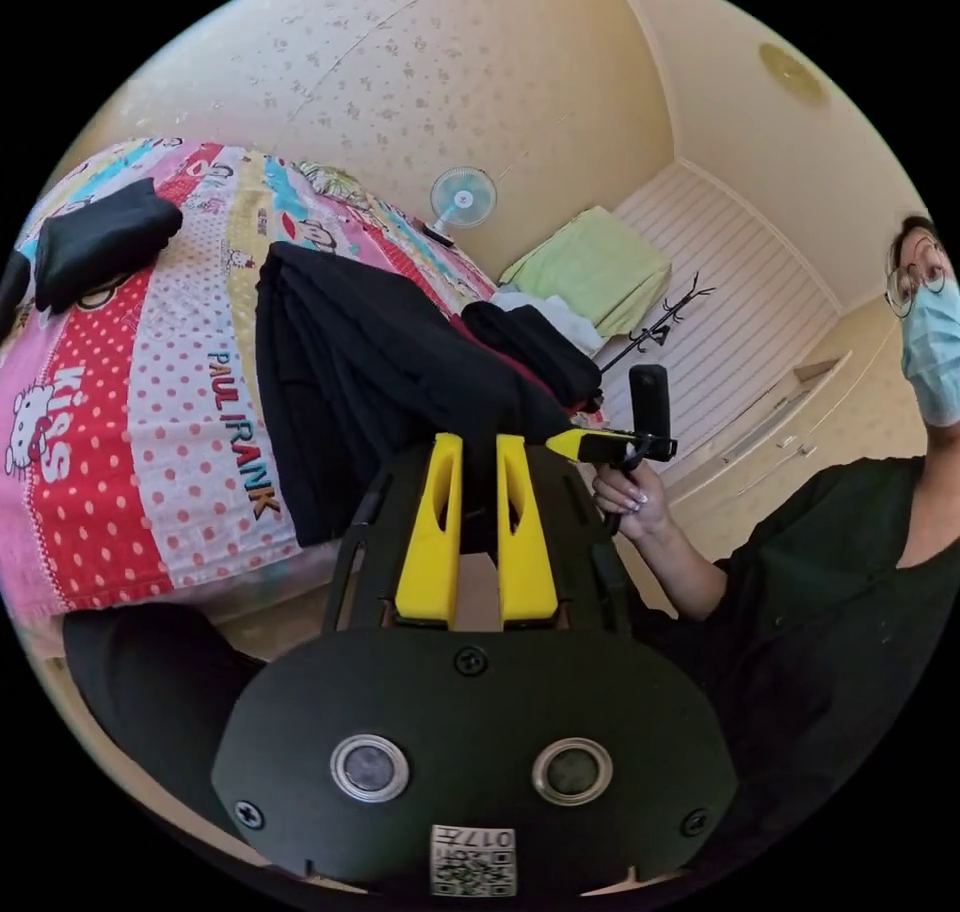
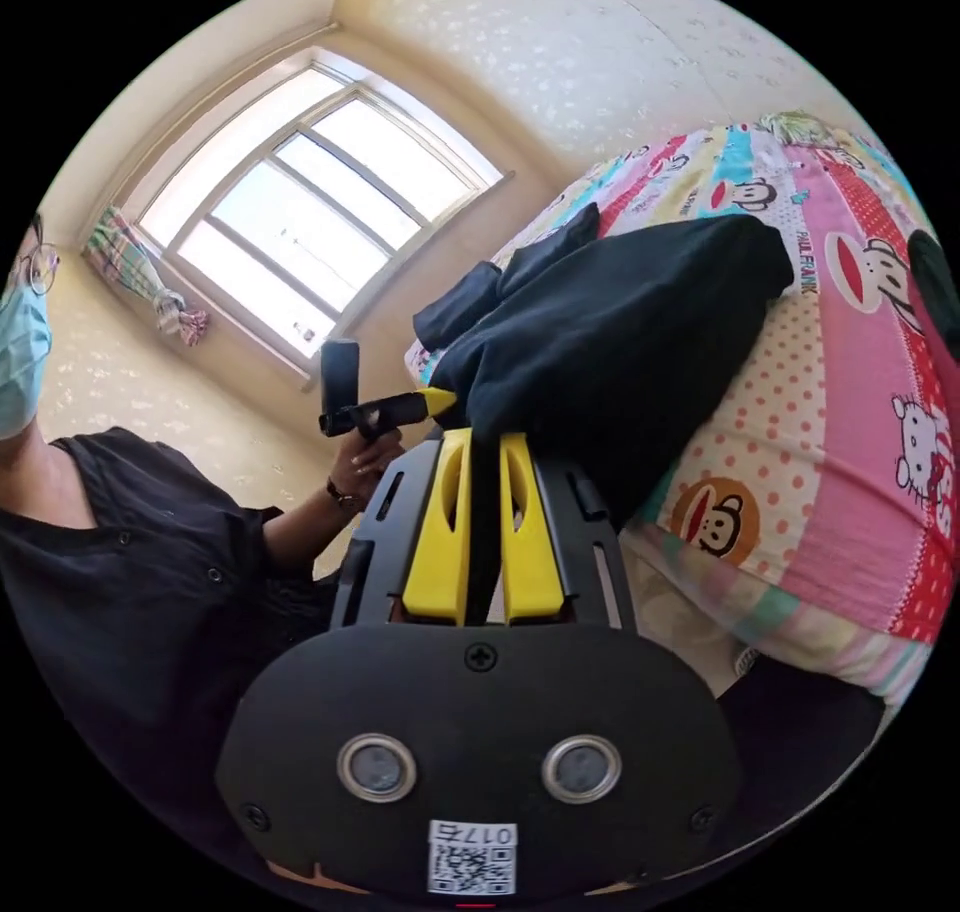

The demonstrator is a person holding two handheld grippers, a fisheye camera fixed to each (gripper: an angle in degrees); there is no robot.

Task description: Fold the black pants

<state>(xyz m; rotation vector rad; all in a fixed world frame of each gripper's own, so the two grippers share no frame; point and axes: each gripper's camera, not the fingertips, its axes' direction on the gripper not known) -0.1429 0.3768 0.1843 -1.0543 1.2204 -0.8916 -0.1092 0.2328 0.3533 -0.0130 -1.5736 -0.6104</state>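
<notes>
The black pants (image 1: pixel 370 372) lie in a long fold on the cartoon-print bedspread (image 1: pixel 150 432), one end lifted off the bed's edge. My left gripper (image 1: pixel 478 444) has its yellow jaws shut on that lifted edge. The right gripper (image 1: pixel 578 444) pinches the same edge just to the side, held by a hand (image 1: pixel 628 497). In the right gripper view the black pants (image 2: pixel 620 332) bunch above my right gripper (image 2: pixel 484 440), whose jaws are shut on the cloth. The left gripper (image 2: pixel 425 404) grips the fabric close beside it.
A folded black garment (image 1: pixel 100 237) rests farther along the bed, and another dark pile (image 1: pixel 535 342) lies near a green cloth (image 1: pixel 595 267). A small fan (image 1: pixel 462 197) and a coat rack (image 1: pixel 660 327) stand by the wall. A window (image 2: pixel 300 212) lights the room. A person (image 1: pixel 830 572) stands close.
</notes>
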